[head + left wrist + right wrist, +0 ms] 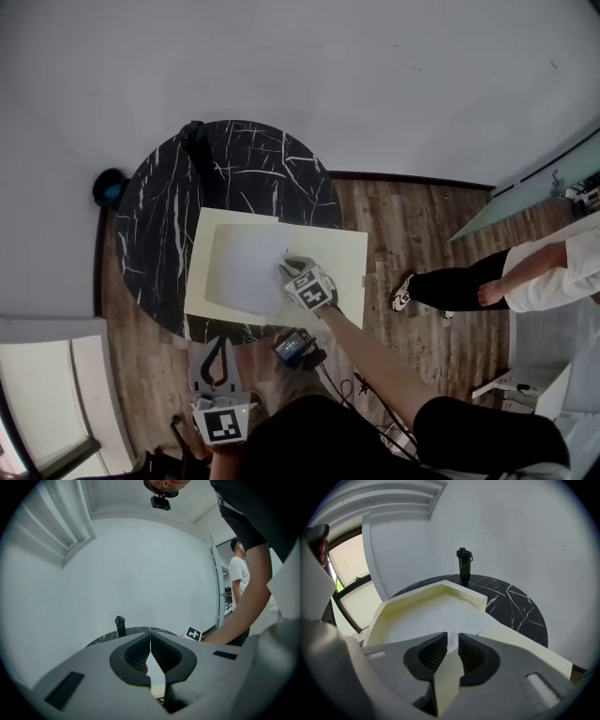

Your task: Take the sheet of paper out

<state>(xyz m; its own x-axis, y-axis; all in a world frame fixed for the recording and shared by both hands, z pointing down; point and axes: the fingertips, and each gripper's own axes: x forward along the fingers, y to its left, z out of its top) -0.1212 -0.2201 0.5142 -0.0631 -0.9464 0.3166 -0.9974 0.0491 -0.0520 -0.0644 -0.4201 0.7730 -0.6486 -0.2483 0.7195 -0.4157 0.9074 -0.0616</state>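
The right gripper (452,641) is poising at the edge of the sheet of paper (242,270) lying inside the cream tray (347,251), fingers slightly parted to pinch it, while the left gripper (150,641) is idling outside the tray, fingers clenched on nothing.

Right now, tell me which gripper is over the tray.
The right gripper: its fingers stand slightly apart over the sheet of paper in the cream tray. The left gripper, fingers together, is off the table.
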